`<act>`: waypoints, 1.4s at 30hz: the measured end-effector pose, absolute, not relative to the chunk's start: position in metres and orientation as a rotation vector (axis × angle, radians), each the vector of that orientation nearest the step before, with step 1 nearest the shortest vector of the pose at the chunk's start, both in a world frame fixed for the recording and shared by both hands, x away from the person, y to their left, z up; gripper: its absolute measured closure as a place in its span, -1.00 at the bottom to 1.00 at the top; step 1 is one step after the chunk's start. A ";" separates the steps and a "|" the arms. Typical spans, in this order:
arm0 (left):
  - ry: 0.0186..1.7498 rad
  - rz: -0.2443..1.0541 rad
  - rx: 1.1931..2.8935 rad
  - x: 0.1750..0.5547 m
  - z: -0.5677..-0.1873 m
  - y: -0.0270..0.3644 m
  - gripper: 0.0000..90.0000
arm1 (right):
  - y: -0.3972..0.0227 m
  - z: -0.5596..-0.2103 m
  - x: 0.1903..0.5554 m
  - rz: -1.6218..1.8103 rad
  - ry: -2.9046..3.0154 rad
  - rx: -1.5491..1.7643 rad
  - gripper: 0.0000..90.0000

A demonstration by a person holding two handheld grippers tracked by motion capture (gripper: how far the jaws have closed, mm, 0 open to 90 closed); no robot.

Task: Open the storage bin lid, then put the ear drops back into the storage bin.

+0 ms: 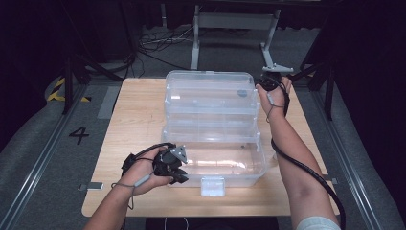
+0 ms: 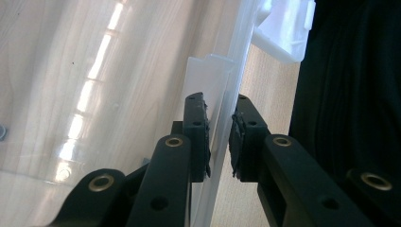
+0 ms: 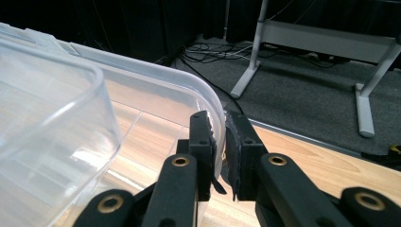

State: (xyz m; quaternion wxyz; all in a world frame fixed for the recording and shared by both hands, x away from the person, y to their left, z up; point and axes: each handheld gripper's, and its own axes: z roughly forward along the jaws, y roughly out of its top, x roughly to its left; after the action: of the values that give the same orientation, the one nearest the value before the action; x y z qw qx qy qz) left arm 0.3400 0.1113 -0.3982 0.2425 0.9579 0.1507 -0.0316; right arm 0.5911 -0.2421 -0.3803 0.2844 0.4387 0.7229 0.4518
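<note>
Holding a clear plastic storage box (image 1: 215, 129) from two sides, entered view by view.

High view. Item one: wooden table (image 1: 134, 124), pale top, carrying the box across its middle, lid (image 1: 210, 91) swung open toward the far edge, body toward the near edge. Item two: white latch (image 1: 212, 185) on the box's near wall, close to the table's near edge. Item three: my left gripper (image 1: 178, 175), at the near left corner of the box body, cable looping back over my hand. Item four: my right gripper (image 1: 266, 82), at the far right corner of the lid, near the table's far right corner, forearm running along the right edge.

Left gripper view. Jaws stand narrow on either side of the box's thin clear wall (image 2: 218, 127); the left pad lies against it, the right pad sits just beside it, so a full clamp I cannot confirm. Latch (image 2: 283, 28) shows beyond, at upper right. Table wood shows through the plastic.

Right gripper view. Jaws closed on the rounded rim of the lid (image 3: 208, 99) at its corner, pads pressing from both sides. Table edge beyond; grey floor (image 3: 302, 99), a metal stand's legs (image 3: 364, 109) and loose cables (image 3: 213, 49) behind.
</note>
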 end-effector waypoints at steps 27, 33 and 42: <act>0.390 -0.094 2.554 0.341 -0.384 0.112 0.70 | -0.258 -0.346 0.564 1.312 1.918 1.071 0.43; 0.431 -0.061 2.479 0.344 -0.368 0.126 0.59 | -0.266 -0.332 0.545 1.338 1.936 1.038 0.21; 0.490 -0.010 2.409 0.349 -0.353 0.148 0.47 | -0.286 -0.320 0.512 1.364 1.975 1.014 0.07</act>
State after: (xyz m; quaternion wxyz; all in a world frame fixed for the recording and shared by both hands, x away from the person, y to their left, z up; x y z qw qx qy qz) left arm 0.3487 0.1475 -0.3531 0.3350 0.9233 0.1877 -0.0039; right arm 0.5119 -0.2857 -0.3196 0.2649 0.3751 0.7308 0.5050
